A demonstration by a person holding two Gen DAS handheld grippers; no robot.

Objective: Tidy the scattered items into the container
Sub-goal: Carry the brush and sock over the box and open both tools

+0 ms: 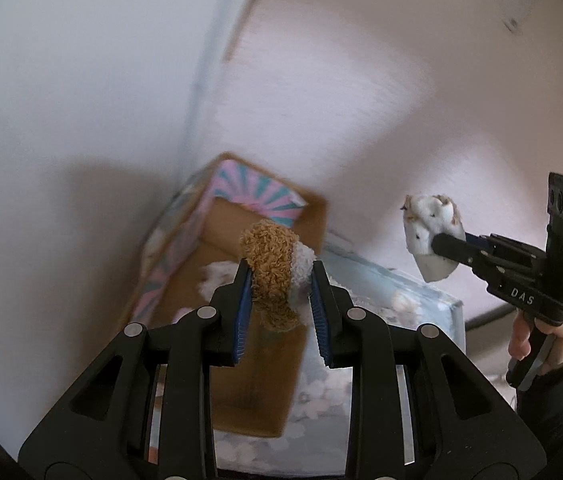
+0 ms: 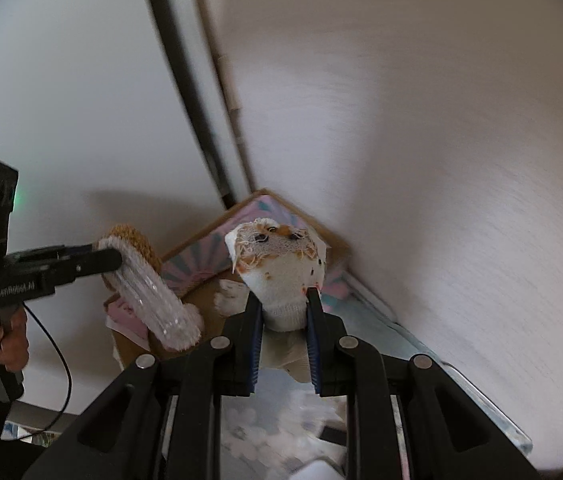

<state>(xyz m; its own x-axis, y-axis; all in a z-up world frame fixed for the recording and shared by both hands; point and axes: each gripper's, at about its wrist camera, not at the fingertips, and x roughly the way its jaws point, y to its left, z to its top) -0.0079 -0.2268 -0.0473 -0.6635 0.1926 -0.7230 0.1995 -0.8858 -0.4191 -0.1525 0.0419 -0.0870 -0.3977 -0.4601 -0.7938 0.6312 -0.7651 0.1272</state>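
A: Cardboard box (image 1: 241, 360), the container, lies lower centre in the left wrist view, its flaps lined with pink and teal print, tucked against the white wall (image 1: 61, 120). How much is in it?

B: Some. At the left of the box floor I see a white fluffy item (image 1: 217, 276), and a pinkish scrap near the lower-left flap, too blurred to name. So part of the tidying looks done.

A: And the grippers?

B: Moving right: the left gripper (image 1: 281, 292) is closed on a curly brown-and-white plush item (image 1: 271, 268), held above the open box. Further right, at the frame's right edge, the right gripper (image 1: 441, 246) is clamped on a white sock (image 1: 429, 236) with brown speckles, in the air beside the box, not over it.

A: Does the right wrist view agree?

B: Yes. At its left the left gripper (image 2: 115, 260) pinches the plush item (image 2: 149, 296); in the centre the right gripper (image 2: 284, 308) squeezes the sock (image 2: 281, 272), with the box (image 2: 201, 292) behind.

A: What's left?

B: I judge both held items remain to be dropped in. A pale blue patterned surface (image 1: 421, 292) lies right of the box; whether more strays remain, I cannot tell.
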